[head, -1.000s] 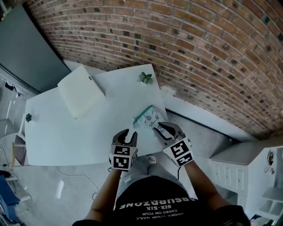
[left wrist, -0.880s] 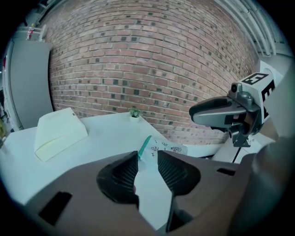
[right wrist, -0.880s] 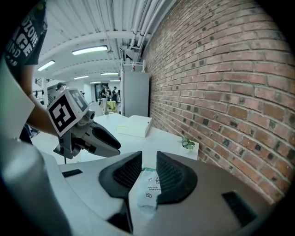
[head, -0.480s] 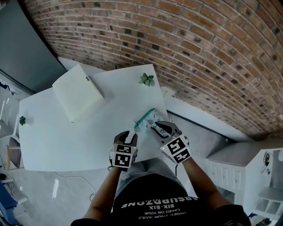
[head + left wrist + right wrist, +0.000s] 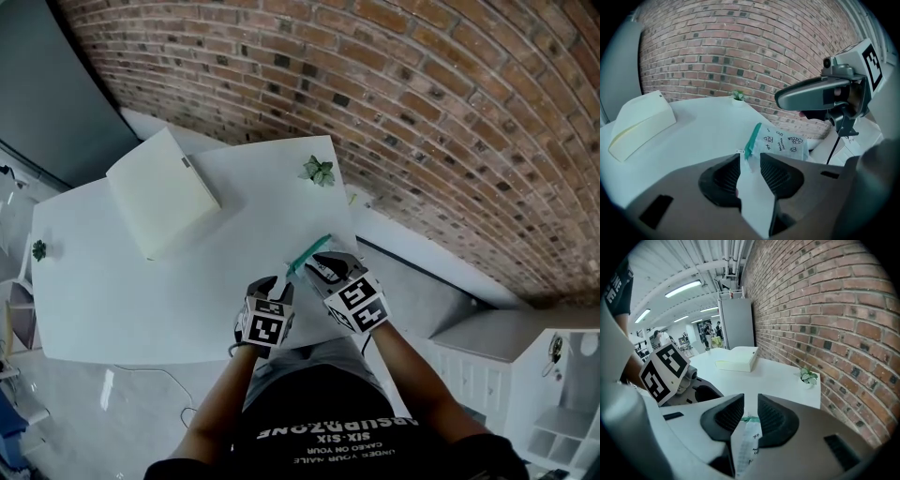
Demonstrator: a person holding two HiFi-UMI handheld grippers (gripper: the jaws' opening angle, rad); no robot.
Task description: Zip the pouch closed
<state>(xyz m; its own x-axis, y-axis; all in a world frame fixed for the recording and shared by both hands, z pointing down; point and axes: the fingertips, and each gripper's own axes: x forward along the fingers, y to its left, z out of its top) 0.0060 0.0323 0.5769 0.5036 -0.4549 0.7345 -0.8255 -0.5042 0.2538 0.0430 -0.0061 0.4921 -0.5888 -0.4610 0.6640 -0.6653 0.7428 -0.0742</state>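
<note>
A clear printed pouch with a teal zipper strip lies at the near right corner of the white table. My left gripper sits at the strip's near end. In the left gripper view its jaws stand narrow around that corner of the pouch, next to a small white pull tab. My right gripper covers the pouch body. In the right gripper view the pouch runs between the narrowed jaws, its teal end at the tips. The right gripper hangs over the pouch's far side.
A cream closed box lies at the table's back left. A small potted plant stands at the back right near the brick wall, and another at the far left edge. White cabinets stand off to the right.
My left gripper has moved forward to the pouch's teal end and its jaws have narrowed. The right gripper has slid further over the pouch and now hides most of it.
</note>
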